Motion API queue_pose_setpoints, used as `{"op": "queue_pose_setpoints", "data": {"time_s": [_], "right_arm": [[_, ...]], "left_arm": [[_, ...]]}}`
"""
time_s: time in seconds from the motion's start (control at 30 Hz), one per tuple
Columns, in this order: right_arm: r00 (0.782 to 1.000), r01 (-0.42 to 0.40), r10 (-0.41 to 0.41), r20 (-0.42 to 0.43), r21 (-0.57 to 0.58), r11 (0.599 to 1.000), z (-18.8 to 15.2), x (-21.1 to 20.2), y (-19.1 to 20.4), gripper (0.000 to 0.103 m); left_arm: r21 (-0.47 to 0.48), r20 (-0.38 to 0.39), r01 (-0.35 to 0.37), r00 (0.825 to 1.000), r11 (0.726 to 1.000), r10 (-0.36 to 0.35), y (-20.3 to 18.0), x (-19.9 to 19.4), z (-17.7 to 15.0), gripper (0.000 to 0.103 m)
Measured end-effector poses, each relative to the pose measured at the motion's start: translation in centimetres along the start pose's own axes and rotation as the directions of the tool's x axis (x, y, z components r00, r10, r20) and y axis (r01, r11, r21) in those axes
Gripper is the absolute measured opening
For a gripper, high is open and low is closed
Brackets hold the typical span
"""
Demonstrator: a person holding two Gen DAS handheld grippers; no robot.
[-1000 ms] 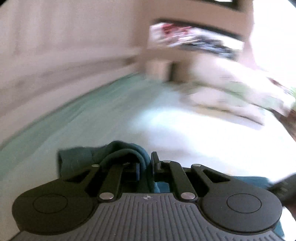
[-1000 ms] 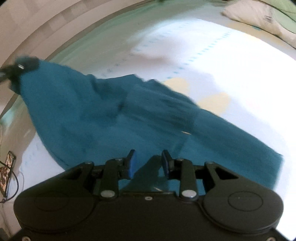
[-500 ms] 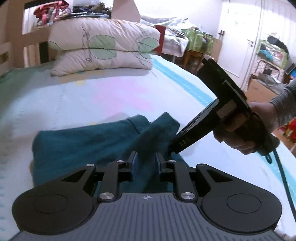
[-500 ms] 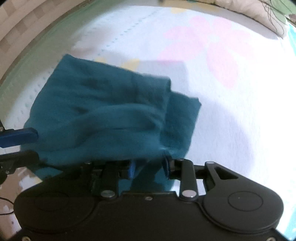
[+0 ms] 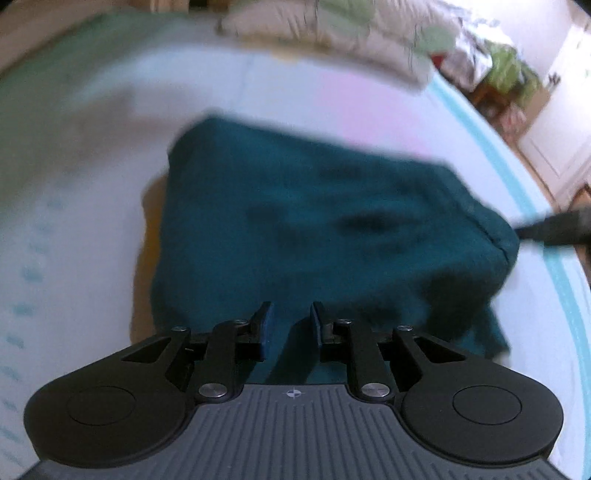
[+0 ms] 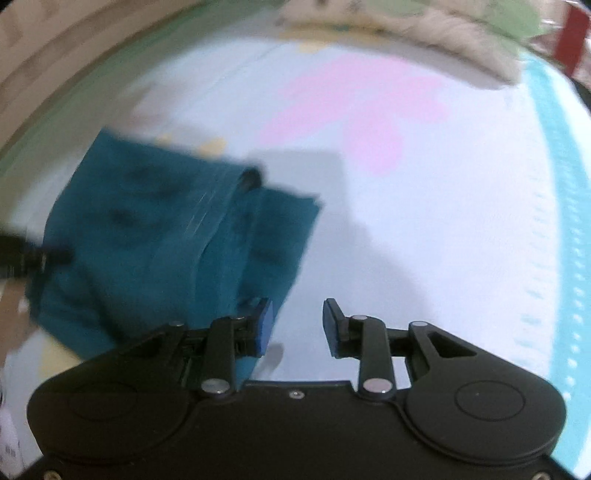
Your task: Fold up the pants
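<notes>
The left hand-held gripper [image 5: 289,325] points down at the teal pants [image 5: 317,229], its jaws a little apart with the cloth showing between them; they do not seem to press on it, so it looks released. The right hand-held gripper [image 6: 298,325] is also released, its jaws apart over the bare sheet, just beside the right edge of the pants [image 6: 177,243]. The pants lie folded in a bundle on the bed [image 6: 443,221], on a white sheet with a pink flower print. Pillows [image 5: 332,33] lie at the far end of the bed.
</notes>
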State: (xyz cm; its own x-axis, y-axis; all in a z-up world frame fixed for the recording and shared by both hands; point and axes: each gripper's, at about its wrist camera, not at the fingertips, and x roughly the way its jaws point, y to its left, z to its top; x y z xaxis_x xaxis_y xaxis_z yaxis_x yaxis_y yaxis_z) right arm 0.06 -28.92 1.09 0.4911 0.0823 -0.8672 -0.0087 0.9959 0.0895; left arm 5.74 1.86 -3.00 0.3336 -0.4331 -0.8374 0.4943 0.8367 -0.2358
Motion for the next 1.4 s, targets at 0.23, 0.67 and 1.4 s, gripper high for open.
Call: {"op": "queue_pose_setpoints", "data": {"time_s": [0.23,0.67,1.4], "right_arm": [[0.982,-0.169,0.154,0.111,0.142,0.975,1.7,0.3,-1.0,0.054],[0.939,-0.203,0.133,0.316,0.202,0.958,2.7,-0.1,1.1,0.064],[0.969,-0.240,0.223,0.103,0.197,0.951,0.3,6.0,1.2,0.066]], "left_arm": [[-0.078,-0.045,0.120,0.991,0.990,-0.123,1.8,-1.3,-2.1,0.020],[-0.217,0.001,0.068,0.998,0.974,-0.069,3.8,-2.9,-2.5,0.021],[-0.100,-0.085,0.109,0.989,0.989,-0.117,1.7,-0.3,-2.0,0.021]]}}
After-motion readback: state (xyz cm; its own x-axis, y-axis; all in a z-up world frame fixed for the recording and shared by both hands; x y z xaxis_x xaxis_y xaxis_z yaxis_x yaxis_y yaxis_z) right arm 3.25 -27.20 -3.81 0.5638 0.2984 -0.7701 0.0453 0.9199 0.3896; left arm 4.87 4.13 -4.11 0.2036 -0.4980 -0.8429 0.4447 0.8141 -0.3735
